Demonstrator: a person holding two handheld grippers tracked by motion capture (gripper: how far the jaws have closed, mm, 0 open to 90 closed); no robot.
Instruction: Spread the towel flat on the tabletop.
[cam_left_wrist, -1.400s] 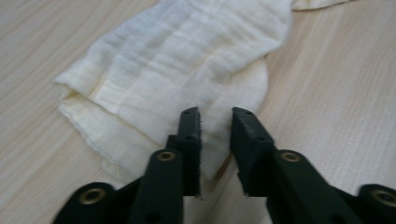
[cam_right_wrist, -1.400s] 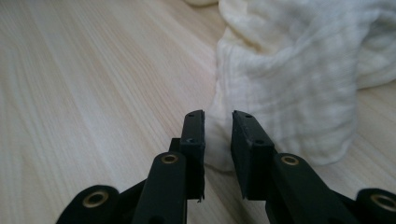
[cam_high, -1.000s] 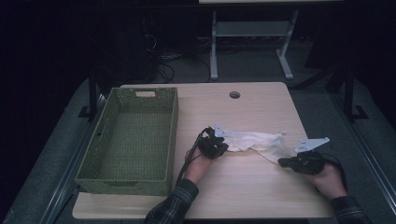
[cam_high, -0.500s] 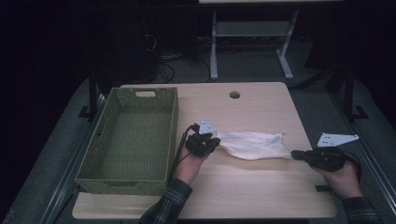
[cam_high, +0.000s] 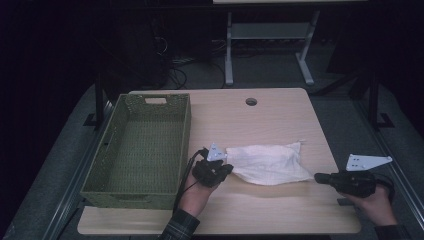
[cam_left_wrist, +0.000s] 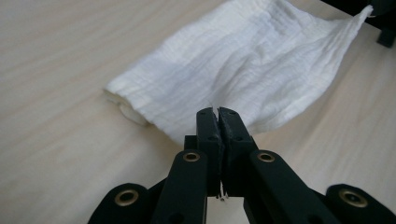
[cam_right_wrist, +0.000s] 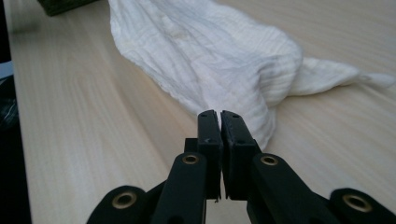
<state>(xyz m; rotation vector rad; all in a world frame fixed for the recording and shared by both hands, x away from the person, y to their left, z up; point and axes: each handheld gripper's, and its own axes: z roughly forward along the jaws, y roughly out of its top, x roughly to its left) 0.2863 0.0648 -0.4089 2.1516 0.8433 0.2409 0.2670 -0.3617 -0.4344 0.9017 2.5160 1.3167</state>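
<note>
Both jaws closed: left hand-held gripper (cam_high: 224, 170) and right hand-held gripper (cam_high: 320, 177) point inward.

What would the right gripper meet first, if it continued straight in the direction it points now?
Most likely the white cloth. The right gripper, jaws shut and holding nothing, points at the cloth's near edge, with a strip of bare table between in the high view. How high it rides is unclear.

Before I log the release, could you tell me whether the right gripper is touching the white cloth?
Apart. In the high view, bare table shows between the right gripper and the white cloth; its jaws are shut with nothing between them.
</note>
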